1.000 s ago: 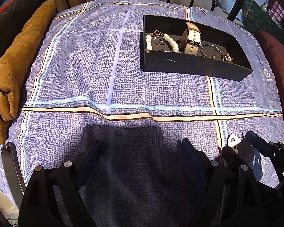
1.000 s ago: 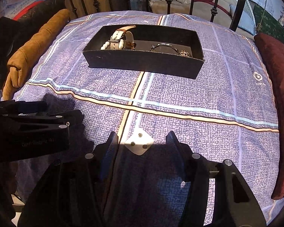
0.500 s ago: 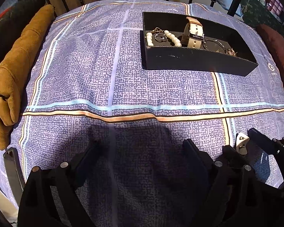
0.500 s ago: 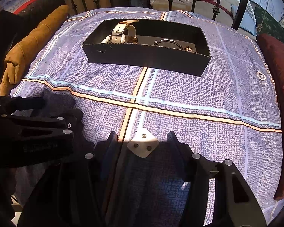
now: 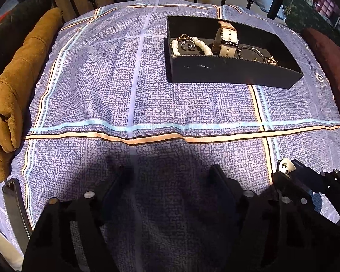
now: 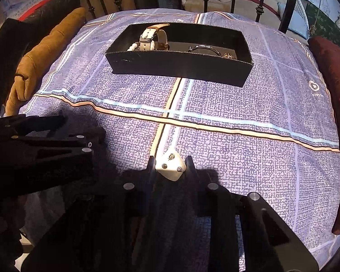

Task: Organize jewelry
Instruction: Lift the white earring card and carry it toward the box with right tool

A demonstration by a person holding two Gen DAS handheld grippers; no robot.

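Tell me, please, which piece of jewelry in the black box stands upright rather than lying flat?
The cream-strapped watch: its band stands up as a loop on edge. The pearl bracelet to its left and the thin bangle to its right lie flat.

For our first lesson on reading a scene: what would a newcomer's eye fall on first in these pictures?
Probably the black box far up the checked purple cloth, holding a pearl string at its left end, a cream-strapped watch standing mid-box and a thin bangle further right. Next, close to the camera, the right gripper shut on a small white piece, with the left gripper open beside it.
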